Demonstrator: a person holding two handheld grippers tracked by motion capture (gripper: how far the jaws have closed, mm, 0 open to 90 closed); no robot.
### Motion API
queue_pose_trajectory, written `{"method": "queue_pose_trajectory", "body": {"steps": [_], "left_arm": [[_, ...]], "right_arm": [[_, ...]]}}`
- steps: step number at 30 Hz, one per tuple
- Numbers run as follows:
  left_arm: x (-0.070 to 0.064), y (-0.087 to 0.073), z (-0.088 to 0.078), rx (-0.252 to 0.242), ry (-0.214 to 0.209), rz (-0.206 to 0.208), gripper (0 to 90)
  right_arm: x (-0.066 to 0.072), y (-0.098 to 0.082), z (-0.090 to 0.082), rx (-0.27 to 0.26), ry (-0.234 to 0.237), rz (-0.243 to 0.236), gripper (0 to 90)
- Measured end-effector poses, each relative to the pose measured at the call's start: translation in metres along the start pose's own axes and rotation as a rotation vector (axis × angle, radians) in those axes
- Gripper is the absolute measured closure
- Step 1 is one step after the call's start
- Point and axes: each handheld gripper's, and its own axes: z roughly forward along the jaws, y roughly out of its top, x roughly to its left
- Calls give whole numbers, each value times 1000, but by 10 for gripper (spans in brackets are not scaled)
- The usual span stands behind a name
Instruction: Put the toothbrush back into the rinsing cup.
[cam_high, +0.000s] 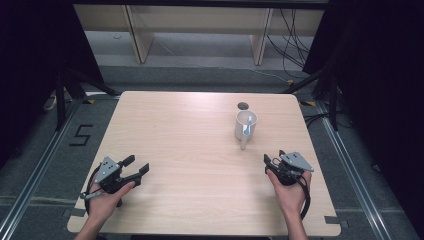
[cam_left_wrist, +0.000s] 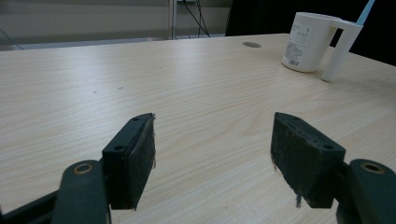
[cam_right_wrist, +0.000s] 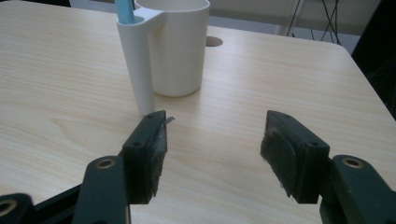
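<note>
Your left tool (cam_high: 138, 167) and your right tool (cam_high: 273, 158) both sit near the front edge of the table (cam_high: 190, 150) in the high view, each held in one hand, each with jaws spread and nothing between them. Count two tools, one white mug (cam_high: 245, 125), and one pale blue stick (cam_high: 248, 125) standing in it. The mug stands upright on the right half of the table, toward the far side, just in front of one round hole (cam_high: 243, 105) in the tabletop. It lies well apart from your left tool and nearer to your right one.

From the left gripper view, your left tool (cam_left_wrist: 212, 140) gapes wide over bare wood, its two dark pads clear of everything. The mug (cam_left_wrist: 308, 42) stands far off at the upper right, a printed label on its wall, its squared tubular handle (cam_left_wrist: 341, 49) reaching down to the table, with the blue stick (cam_left_wrist: 366, 10) rising from it.

From the right gripper view, your right tool (cam_right_wrist: 215, 154) is likewise wide apart and empty. The mug (cam_right_wrist: 180, 44) stands close ahead, slightly left: plain white, smooth, tapering toward its base. Its handle (cam_right_wrist: 139, 65) is a hollow white column facing you, and the blue stick (cam_right_wrist: 124, 10) sits in its top.
</note>
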Motion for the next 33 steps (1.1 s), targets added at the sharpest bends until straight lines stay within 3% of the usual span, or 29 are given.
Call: {"method": "queue_pose_trajectory", "body": {"steps": [1, 4, 8, 11, 18, 19, 21, 22, 25, 28, 29, 33], "left_arm": [[0, 0, 0, 0, 1, -1, 302], [0, 0, 0, 1, 0, -1, 302], [0, 0, 0, 2, 1, 0, 302], [1, -1, 0, 4, 2, 2, 302], [2, -1, -1, 3, 2, 7, 302], [3, -1, -1, 3, 4, 6, 302], [3, -1, -1, 2, 4, 5, 302], [3, -1, -1, 2, 4, 6, 302], [3, -1, -1, 3, 3, 7, 302], [3, -2, -1, 5, 3, 8, 302], [3, -2, -2, 4, 3, 7, 302], [4, -3, -2, 4, 8, 4, 302]], "right_arm": [[-2, -2, -1, -4, -11, -8, 409], [-3, -7, -4, 0, -16, 27, 409], [-9, -13, -8, 1, -21, 9, 410], [-9, -17, -10, -5, -24, 26, 413], [-16, -24, -21, -10, -29, 18, 416], [-17, -27, -25, -5, -36, 45, 416], [-18, -28, -26, -4, -41, 54, 416], [-22, -30, -26, -25, -40, 29, 416], [-24, -33, -31, -28, -43, 55, 416], [-29, -36, -33, -45, -54, 27, 416], [-27, -37, -35, -39, -63, 74, 416], [-30, -39, -37, -61, -58, 60, 416]]}}
